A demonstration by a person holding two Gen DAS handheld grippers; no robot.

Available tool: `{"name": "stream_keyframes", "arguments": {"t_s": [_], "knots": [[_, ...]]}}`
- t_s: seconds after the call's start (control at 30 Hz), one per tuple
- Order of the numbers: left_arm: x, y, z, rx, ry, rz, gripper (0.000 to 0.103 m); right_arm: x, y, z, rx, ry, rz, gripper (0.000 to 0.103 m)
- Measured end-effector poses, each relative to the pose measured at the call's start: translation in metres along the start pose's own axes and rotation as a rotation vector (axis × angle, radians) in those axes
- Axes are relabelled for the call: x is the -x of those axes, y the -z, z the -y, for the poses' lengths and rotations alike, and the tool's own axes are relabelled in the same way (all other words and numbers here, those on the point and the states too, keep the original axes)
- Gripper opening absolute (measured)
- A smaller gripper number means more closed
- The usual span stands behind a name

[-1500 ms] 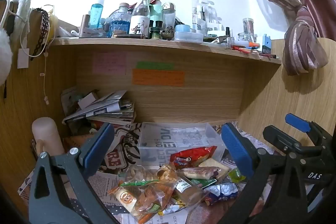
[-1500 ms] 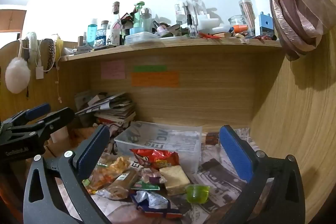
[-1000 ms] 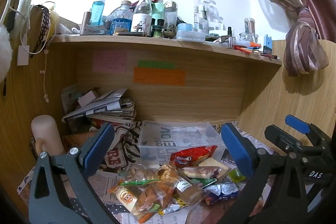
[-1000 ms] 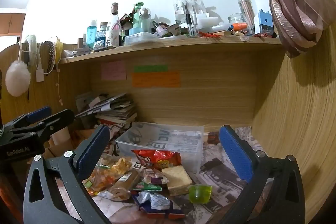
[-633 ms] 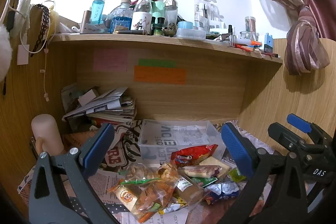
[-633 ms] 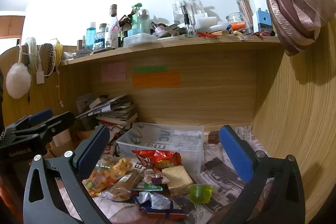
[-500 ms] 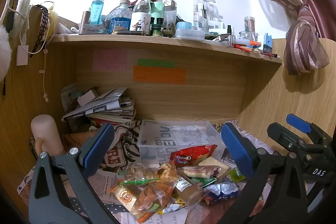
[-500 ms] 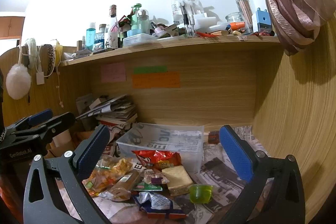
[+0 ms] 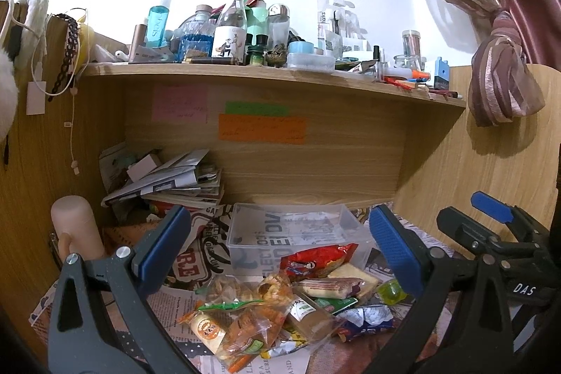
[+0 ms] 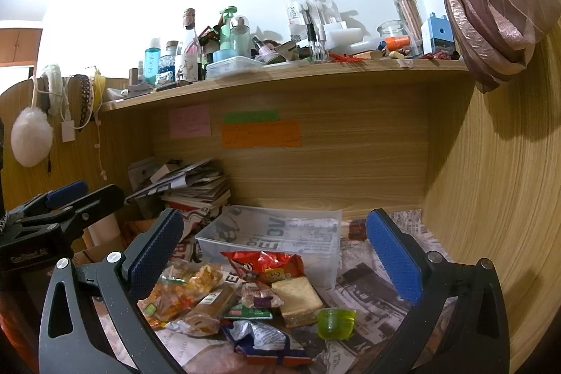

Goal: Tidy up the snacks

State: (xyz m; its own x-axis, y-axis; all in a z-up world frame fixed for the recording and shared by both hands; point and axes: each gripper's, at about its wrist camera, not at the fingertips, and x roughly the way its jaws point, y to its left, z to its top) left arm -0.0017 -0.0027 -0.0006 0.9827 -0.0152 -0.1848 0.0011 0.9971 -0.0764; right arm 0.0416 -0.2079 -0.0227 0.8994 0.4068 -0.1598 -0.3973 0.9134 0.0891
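Right wrist: snacks [image 10: 245,297] against bin [image 10: 273,233].

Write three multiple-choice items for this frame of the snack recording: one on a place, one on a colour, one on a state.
1. Where does the red crinkled snack packet lie?
A. on the upper shelf
B. against the near wall of the clear plastic bin
C. between the right gripper's fingers

2. What colour is the small translucent jelly cup?
A. green
B. pink
C. white

3. How do the left gripper and right gripper stand?
A. both shut on snacks
B. left shut, right open
C. both open, holding nothing

Answers:
1 B, the packet leans at the bin's front wall, atop the pile on the newspaper.
2 A, the cup beside the pale square cake is yellow-green.
3 C, each gripper's blue pads stand wide apart above the pile.
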Motion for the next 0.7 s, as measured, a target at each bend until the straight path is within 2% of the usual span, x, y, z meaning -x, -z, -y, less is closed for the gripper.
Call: {"name": "stream_keyframes", "arguments": {"t_s": [0.7], "knots": [[0.0033,-0.0020,0.0050,-0.005,0.007,0.000,0.103,0.0006,-0.0002,0.0003,-0.004,-0.004,0.001,0.103]]}}
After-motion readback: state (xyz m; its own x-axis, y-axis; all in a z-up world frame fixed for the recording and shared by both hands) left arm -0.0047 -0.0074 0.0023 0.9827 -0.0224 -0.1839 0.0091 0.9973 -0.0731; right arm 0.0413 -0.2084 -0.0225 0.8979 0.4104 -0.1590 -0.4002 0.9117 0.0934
